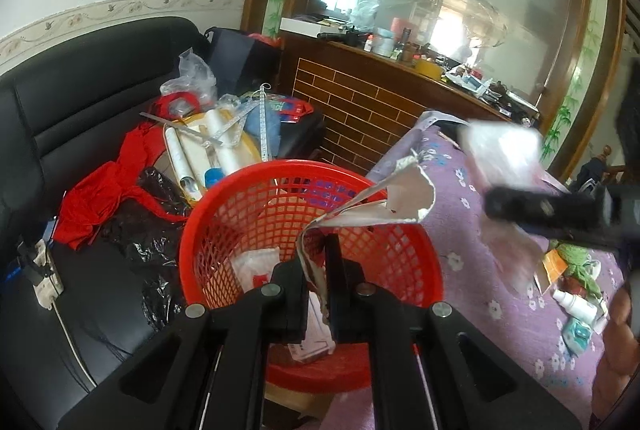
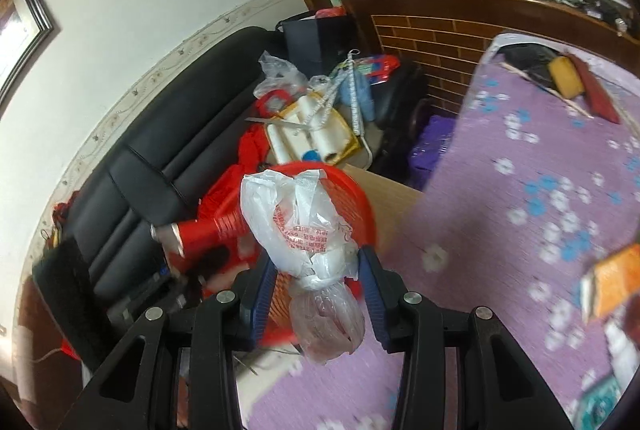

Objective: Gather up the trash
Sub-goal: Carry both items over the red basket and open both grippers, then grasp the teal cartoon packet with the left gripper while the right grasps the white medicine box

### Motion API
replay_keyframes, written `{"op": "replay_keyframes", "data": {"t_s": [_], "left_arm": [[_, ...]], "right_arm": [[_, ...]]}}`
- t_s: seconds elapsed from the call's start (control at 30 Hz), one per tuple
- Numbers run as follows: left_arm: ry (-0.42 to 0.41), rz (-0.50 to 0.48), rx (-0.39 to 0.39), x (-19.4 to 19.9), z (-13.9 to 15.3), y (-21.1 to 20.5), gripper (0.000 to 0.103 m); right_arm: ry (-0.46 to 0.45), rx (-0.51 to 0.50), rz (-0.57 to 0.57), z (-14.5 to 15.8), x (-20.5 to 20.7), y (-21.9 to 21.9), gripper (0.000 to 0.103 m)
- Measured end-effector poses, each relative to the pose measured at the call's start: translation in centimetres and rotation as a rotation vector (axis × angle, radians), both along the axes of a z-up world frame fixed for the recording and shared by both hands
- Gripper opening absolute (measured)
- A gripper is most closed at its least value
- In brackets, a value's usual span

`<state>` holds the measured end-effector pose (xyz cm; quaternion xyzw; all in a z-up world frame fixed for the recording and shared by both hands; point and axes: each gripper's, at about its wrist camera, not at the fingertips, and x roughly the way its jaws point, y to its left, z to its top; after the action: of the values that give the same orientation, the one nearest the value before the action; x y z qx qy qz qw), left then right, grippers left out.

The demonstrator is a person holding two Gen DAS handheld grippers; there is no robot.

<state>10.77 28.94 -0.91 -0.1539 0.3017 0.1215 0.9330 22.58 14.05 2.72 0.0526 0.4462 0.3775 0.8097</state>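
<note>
1. Left gripper (image 1: pixel 318 270): closed on a torn, crumpled paper wrapper (image 1: pixel 360 214), pinched between the two black fingers, held right above the red mesh basket (image 1: pixel 224 214).
2. Wrapper's long axis: up from the pinch and away to the right, loose torn end curling over the basket's far right rim.
3. Basket seen from the left wrist: directly below and just beyond the fingertips, mouth open upward, some white scraps already at the bottom. Straight drop possible from here, by judgement.
4. Right gripper (image 2: pixel 318 284): jaws partly apart and opening, with a knotted white plastic bag (image 2: pixel 304 226) between the blue pads; pads look close to the bag's knotted neck, contact too blurred to call.
5. Bag's long axis: along the fingers, printed upper part pointing far, clear bulging lower part hanging near the camera.
6. Basket from the right wrist (image 2: pixel 356 198): beyond and slightly left of the fingertips, rim partly hidden behind the bag, beside the purple flowered tablecloth (image 2: pixel 500 230).
7. Nearer hand: the left, already over the mouth; the right short of it, approaching from the tablecloth side.
8. Black sofa (image 1: pixel 100 118) with clutter behind the basket on the far left: miss risk if either piece is released late.
</note>
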Motion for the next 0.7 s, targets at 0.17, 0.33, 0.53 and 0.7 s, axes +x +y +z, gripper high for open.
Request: {"op": "replay_keyframes", "data": {"t_s": [0.17, 0.33, 0.53, 0.7], "left_arm": [[-0.036, 0.05, -0.002, -0.5, 0.4, 0.8, 0.058], [-0.053, 0.029, 0.025, -1.1, 1.1, -0.5, 0.058], [-0.055, -0.078, 0.032, -1.5, 1.3, -5.5, 0.058], [-0.027, -0.207, 0.054, -1.0, 0.7, -11.4, 0.058]], "right_arm": [[0.019, 0.031, -0.003, -0.4, 1.6, 1.7, 0.066], [0.01, 0.048, -0.025, -0.2, 0.6, -1.3, 0.066], [-0.025, 0.016, -0.086, -0.6, -2.7, -7.9, 0.066], [-0.023, -0.002, -0.16, -1.8, -5.3, -14.5, 0.066]]}}
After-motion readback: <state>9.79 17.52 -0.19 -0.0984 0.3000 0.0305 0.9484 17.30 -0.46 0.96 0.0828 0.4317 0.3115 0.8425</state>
